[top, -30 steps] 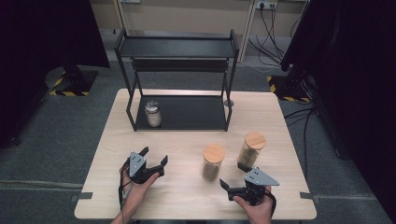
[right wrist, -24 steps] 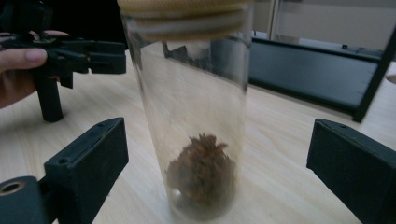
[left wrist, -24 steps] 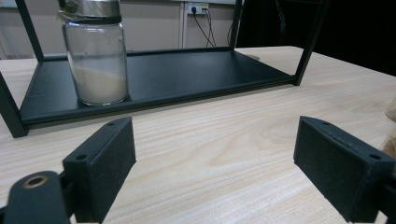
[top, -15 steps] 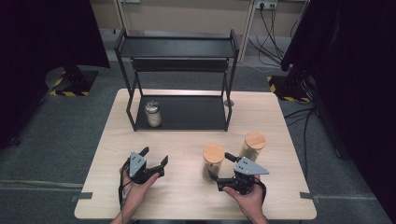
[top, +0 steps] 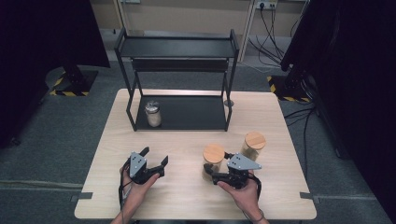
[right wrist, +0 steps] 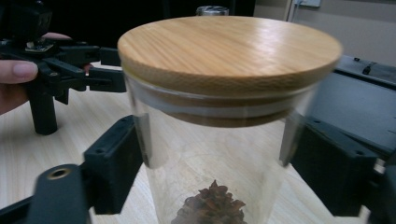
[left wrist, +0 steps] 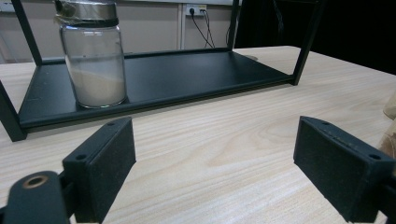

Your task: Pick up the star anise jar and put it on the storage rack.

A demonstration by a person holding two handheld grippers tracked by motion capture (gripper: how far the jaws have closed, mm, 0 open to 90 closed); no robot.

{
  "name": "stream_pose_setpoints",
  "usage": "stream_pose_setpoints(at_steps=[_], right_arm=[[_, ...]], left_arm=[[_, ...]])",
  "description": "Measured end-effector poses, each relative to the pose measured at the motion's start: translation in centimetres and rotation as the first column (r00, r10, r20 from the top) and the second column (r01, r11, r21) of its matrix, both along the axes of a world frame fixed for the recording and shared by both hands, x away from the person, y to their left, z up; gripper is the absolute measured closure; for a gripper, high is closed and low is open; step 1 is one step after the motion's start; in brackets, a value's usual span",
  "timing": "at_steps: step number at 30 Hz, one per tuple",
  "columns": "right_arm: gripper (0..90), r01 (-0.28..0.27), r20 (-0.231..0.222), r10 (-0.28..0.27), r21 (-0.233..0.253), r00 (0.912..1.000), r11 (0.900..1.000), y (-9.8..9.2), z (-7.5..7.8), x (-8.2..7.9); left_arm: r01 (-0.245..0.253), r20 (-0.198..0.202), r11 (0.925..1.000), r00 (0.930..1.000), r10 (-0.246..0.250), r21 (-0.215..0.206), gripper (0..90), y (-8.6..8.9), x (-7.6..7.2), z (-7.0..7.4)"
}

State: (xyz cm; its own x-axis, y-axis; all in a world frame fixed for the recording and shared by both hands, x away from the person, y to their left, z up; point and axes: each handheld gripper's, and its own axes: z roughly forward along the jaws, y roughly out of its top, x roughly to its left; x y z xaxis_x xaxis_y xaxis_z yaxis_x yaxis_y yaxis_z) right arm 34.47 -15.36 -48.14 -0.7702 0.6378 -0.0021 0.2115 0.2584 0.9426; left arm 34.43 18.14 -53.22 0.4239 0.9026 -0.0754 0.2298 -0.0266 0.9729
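Your left gripper (top: 155,157) was matte black, with a grey three-cornered plate on top dotted with small screws; its flat rectangular pads (left wrist: 109,162) carried recessed screw holes, and a brass-ringed hole sat at the jaw's base; a black cable trailed along your forearm; your right gripper (top: 216,166) matched it, black under the same grey plate; your forearms were bare, without sleeves.
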Motion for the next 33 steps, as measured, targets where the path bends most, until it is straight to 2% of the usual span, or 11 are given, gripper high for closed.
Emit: stream_pose_setpoints(at_steps=[10, 16, 24, 33], right_arm=[[25.2, 0.027, 0.004, -0.027, -0.004, 0.9996, 1.0, 0.3, 0.2, 0.0], [25.2, 0.05, 0.021, -0.05, 0.009, 0.9985, 0.999, 0.7, 1.0, 0.5], [25.3, 0.065, 0.048, -0.067, 0.028, 0.9966, 0.997, 2.4, 2.2, 1.7], [25.2, 0.076, 0.05, -0.078, 0.032, 0.9957, 0.997, 3.8, 2.4, 2.8]], left_arm=[[0.0, 0.001, 1.0, 1.0, 0.0, 0.0, 12.3, 0.0, 0.0, 0.0], [-0.001, -0.001, 1.0, 1.0, 0.001, -0.004, 12.2, 0.0, 0.0, 0.0], [0.0, -0.003, 1.0, 1.0, 0.0, -0.009, 12.1, 0.1, 0.0, 0.0], [0.0, -0.006, 0.9999, 1.0, 0.0, -0.013, 12.1, 0.1, 0.1, 0.0]])
